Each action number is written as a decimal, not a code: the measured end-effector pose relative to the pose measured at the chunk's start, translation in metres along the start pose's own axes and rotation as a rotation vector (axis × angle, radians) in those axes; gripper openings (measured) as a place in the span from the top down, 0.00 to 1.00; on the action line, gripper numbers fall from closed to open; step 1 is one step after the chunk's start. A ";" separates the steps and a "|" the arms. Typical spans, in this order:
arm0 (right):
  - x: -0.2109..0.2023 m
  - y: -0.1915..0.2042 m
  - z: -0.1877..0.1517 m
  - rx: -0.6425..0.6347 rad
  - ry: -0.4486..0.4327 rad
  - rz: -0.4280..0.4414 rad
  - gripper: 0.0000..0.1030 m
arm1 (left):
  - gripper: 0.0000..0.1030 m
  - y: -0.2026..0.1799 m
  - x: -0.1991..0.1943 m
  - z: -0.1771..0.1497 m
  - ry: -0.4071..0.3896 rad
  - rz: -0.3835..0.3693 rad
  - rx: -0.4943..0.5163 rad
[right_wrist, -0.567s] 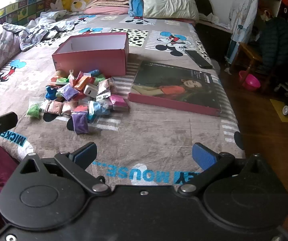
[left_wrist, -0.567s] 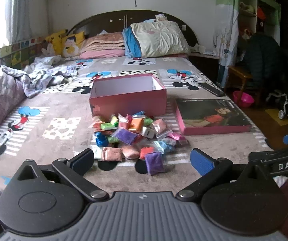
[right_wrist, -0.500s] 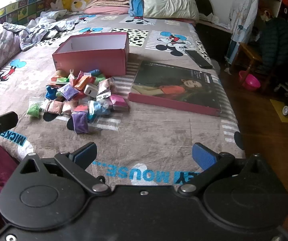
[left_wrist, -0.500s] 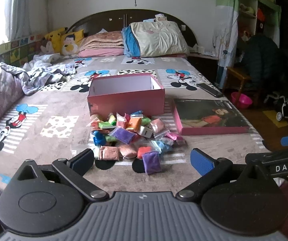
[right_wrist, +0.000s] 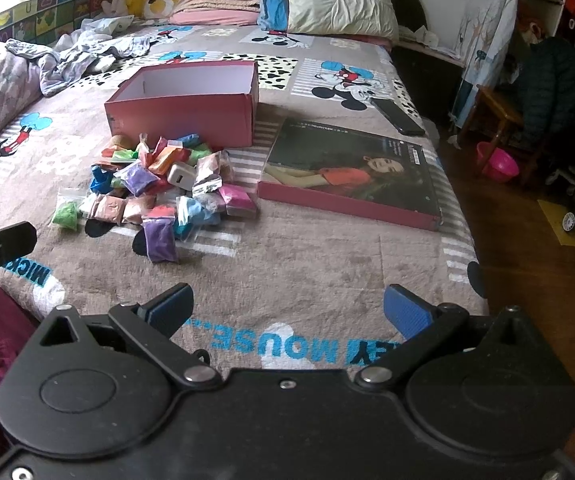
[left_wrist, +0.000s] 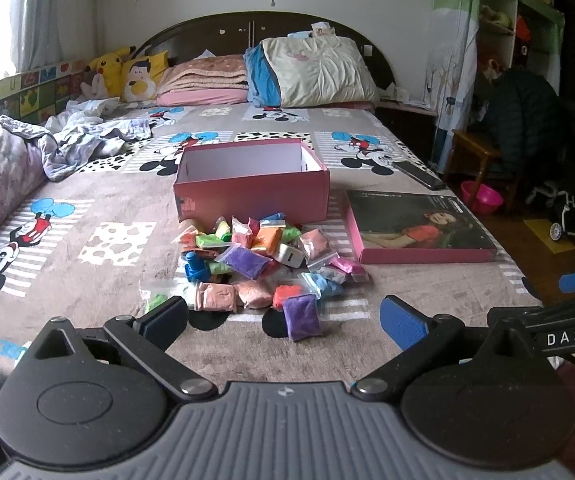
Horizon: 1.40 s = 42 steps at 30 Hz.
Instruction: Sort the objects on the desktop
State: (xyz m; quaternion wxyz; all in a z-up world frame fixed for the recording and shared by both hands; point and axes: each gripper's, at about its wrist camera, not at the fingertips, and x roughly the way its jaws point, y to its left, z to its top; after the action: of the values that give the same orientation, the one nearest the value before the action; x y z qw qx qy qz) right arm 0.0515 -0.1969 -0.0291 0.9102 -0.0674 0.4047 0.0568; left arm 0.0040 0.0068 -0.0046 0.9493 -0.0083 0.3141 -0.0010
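The left gripper (left_wrist: 283, 316) has eased closer to the heap of coloured packets (left_wrist: 259, 264) on the bed (left_wrist: 99, 280), just before the empty pink box (left_wrist: 247, 188); both it and the right gripper (right_wrist: 287, 312) hang released, so sorting seems only beginning.

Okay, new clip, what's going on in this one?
A person holds a gripper in each hand over a bed. Both the left tool and the right tool are open and hold nothing. A pile of small coloured bags lies in front of an open pink box, which looks empty from here. The box's lid lies to its right. Sorting has not begun.
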 end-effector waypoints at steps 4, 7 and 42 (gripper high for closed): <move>-0.001 0.001 -0.001 -0.003 0.001 -0.001 0.01 | 0.00 0.000 0.000 0.000 0.004 -0.003 -0.003; -0.001 -0.002 0.000 -0.002 0.003 0.001 0.01 | 0.00 0.000 -0.001 0.000 0.005 -0.004 -0.001; 0.003 0.001 -0.001 -0.008 0.022 0.004 0.01 | 0.00 0.002 0.003 -0.002 0.030 -0.002 -0.012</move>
State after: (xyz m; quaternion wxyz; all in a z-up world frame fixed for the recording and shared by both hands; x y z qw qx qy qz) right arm 0.0520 -0.1963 -0.0321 0.9053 -0.0709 0.4145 0.0594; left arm 0.0056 0.0088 -0.0077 0.9445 -0.0143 0.3281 -0.0003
